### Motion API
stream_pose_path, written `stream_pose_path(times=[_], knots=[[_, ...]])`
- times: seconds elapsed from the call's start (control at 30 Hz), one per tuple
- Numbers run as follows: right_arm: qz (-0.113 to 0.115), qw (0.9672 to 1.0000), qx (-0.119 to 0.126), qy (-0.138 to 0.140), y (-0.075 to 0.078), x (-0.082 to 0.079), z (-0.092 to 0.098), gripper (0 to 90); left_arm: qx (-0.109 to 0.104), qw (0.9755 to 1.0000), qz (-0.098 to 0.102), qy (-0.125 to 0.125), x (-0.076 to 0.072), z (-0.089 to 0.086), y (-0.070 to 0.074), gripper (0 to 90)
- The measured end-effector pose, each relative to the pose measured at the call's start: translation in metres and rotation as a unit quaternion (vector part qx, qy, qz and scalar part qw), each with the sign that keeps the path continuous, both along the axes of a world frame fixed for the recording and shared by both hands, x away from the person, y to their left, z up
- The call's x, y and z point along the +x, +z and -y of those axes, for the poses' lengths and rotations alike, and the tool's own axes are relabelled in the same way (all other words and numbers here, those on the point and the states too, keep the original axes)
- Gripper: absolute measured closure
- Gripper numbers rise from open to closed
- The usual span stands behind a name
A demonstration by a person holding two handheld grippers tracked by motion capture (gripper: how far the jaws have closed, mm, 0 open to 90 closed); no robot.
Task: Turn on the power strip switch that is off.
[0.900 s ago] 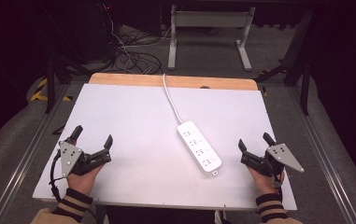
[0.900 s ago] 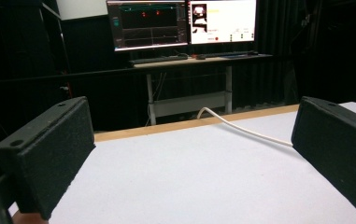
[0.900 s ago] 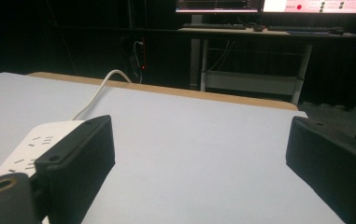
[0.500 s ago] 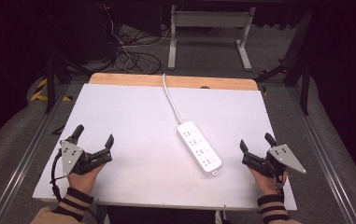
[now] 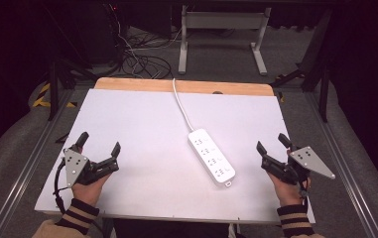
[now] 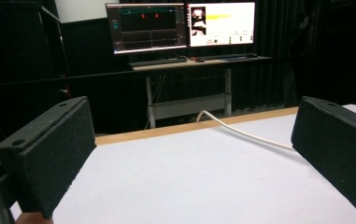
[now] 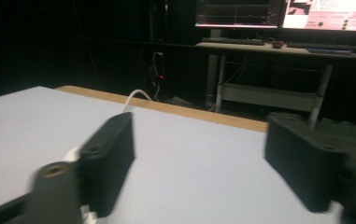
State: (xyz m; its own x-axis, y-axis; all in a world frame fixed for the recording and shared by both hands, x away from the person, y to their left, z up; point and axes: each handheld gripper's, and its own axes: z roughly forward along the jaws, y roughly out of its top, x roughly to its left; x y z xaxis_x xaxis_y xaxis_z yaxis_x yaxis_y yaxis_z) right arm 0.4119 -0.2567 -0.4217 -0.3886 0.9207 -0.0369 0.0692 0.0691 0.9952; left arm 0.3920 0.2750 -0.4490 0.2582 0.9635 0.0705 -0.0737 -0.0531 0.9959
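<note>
— Black jaws on the left gripper (image 5: 98, 145), are they spread?

— Wide apart, with nothing between them. In the left gripper view bare white board shows between the two pads. The hand holding it rests low at the near left corner of the table (image 5: 142, 124).

— And the right gripper (image 5: 271, 147)?

— Its jaws stand apart too, nothing pinched. It sits at the near right edge, held by the other hand, striped cuff showing at the wrist.

— Where's the power strip (image 5: 211, 157)?

— Flat on the white top, between the two grippers but nearer the right one, clear of both. It lies slanted, its near end pointing toward the right gripper. In the right gripper view a bit of white peeks out behind the jaw on the left of that view.

— Its cord (image 5: 180, 106)?

— Runs from the strip's far end up across the board and over the wooden far edge.

— Anything beyond?

— Monitors (image 6: 180, 25) lit on a desk (image 6: 199, 63) in the dark, and loose cables (image 5: 139, 62) on the floor past the table.
</note>
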Motion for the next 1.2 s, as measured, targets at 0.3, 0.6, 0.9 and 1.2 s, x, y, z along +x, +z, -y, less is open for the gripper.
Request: stream_pose_path(times=[0.3, 0.6, 0.9, 1.2], knots=[[-0.027, 0.9993, 0.024, 0.001, 0.030, 0.015, 0.003, 90.0, 0.009, 0.9998, 0.014, 0.008, 0.002, 0.002, 0.006, 0.5], [-0.050, 0.9972, -0.013, 0.053, 0.082, 0.037, -0.030, 90.0, 0.014, 0.9998, 0.016, 0.002, 0.005, 0.005, 0.007, 0.7], [-0.122, 0.9858, -0.062, 0.098, 0.068, 0.068, -0.080, 90.0, 0.012, 0.9998, 0.013, 0.003, 0.006, 0.002, 0.008, 0.8], [-0.163, 0.9776, -0.094, 0.094, 0.050, 0.090, -0.095, 90.0, 0.016, 0.9998, 0.011, 0.005, 0.007, 0.002, 0.007, 0.9]])
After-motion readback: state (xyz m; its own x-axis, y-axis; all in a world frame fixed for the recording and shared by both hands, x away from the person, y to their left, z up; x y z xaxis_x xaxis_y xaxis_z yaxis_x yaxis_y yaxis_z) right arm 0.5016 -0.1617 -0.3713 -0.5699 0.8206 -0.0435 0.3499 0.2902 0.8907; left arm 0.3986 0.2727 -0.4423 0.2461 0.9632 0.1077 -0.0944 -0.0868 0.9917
